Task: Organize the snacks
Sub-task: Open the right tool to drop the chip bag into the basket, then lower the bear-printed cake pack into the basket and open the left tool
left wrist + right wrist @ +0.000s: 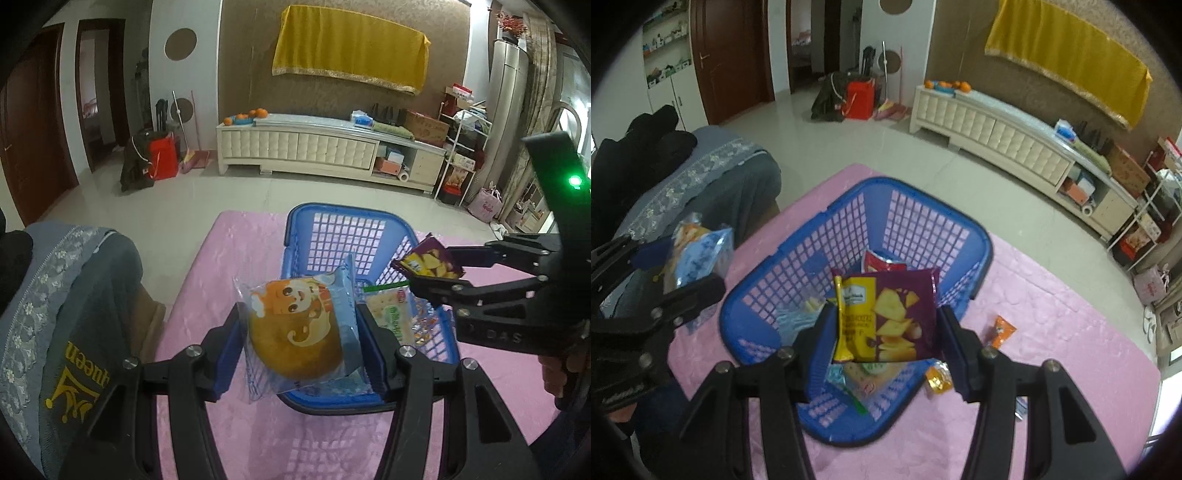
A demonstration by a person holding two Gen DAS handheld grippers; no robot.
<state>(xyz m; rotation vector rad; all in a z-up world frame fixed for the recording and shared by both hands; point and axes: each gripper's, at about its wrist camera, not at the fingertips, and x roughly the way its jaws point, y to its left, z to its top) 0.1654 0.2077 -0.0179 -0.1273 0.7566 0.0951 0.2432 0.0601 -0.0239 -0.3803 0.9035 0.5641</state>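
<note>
A blue lattice basket (332, 236) (849, 229) stands on the pink tablecloth (221, 266) (1052, 295). My left gripper (299, 332) is shut on a blue bread packet with a cartoon print (299, 332), held over the basket's near rim; it also shows in the right wrist view (698, 254). My right gripper (886, 325) is shut on a purple and yellow chips packet (890, 317) above the basket; it shows in the left wrist view (430, 264). Inside lie a cracker packet (391, 314), a red packet (882, 262) and other snacks.
An orange sachet (1001, 332) and a yellow one (938, 380) lie on the cloth right of the basket. A grey covered chair (66, 314) (701, 177) stands at the left. A white cabinet (314, 147) is across the tiled floor.
</note>
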